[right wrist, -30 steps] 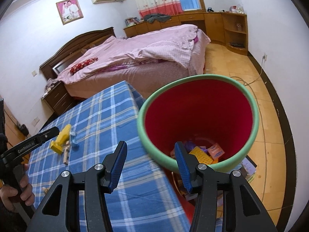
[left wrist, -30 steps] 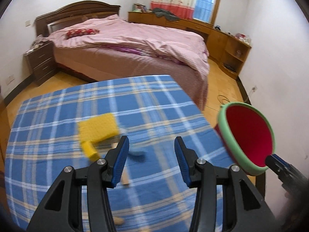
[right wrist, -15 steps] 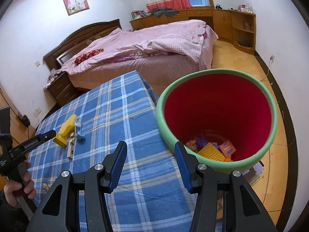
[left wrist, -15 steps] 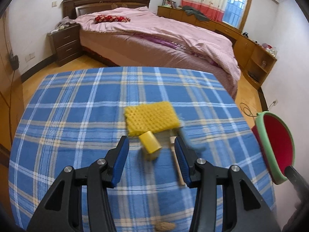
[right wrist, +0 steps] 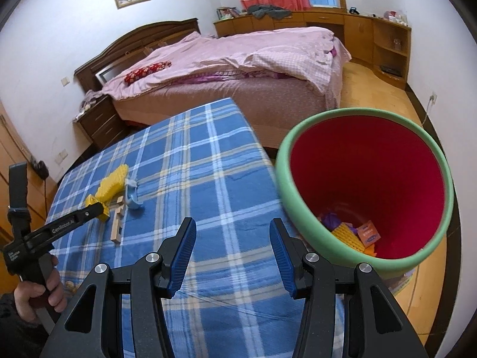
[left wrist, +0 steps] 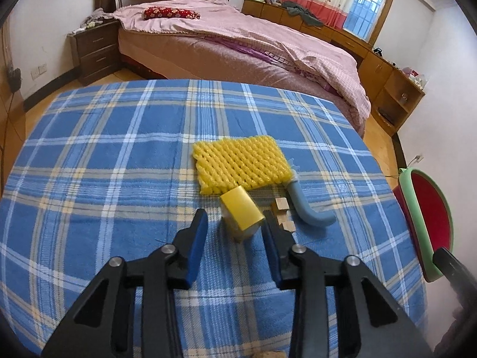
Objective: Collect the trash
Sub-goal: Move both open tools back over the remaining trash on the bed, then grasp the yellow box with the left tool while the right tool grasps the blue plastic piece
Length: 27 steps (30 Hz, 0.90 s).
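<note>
The table, under its blue checked cloth, fills the middle of both views, and the bin with the green rim and red inside is seen at the right of the right wrist view, just beside the table edge. Some trash already lies at its bottom.

Compared with a second ago, the left gripper has been brought down and forward to the small heap in the middle of the left wrist view. Its jaws have just been closing, and the yellow box now stands between them. It seems that the pads do not yet press on it, though the right pad is partly hidden behind the box.

Behind the box a yellow foam net lies flat. To the right of it a grey-blue tube and some small wooden blocks are found.

The right gripper is held spread and empty over the cloth, low in its own view, and its opening was not changed.

The box is judged to be the next piece for the bin; only the final squeeze and the lift are left.
</note>
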Motion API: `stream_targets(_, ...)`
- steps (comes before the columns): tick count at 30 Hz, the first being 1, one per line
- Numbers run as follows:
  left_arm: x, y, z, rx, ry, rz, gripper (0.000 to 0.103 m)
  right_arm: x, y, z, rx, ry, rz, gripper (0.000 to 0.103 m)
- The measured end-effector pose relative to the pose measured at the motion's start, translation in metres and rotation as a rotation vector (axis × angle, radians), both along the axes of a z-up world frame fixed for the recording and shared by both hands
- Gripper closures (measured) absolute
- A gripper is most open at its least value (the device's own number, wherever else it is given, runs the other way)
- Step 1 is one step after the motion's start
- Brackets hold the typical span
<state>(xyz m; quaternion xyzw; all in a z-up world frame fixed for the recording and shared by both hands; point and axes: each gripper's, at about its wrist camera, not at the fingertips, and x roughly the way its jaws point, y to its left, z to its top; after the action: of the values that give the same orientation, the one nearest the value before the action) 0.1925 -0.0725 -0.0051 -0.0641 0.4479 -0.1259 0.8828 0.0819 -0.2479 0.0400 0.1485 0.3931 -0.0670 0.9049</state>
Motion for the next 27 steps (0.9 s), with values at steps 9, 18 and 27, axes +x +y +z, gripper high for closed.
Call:
stream_targets(9, 0.002, 0.012, 0.001, -0.049, 0.005, -0.006, 0.079, 0.024, 0.03, 0.002, -0.013, 0.011, 0.073, 0.05)
stream_targets(18, 0.006, 0.044, 0.002, -0.068, -0.003, 0.086, 0.079, 0.057, 0.069, -0.003, -0.031, 0.021, 0.17, 0.05)
stream_targets(27, 0.007, 0.053, -0.002, -0.07, 0.001, 0.109, 0.079, 0.095, 0.106, -0.024, -0.075, 0.052, 0.255, 0.051)
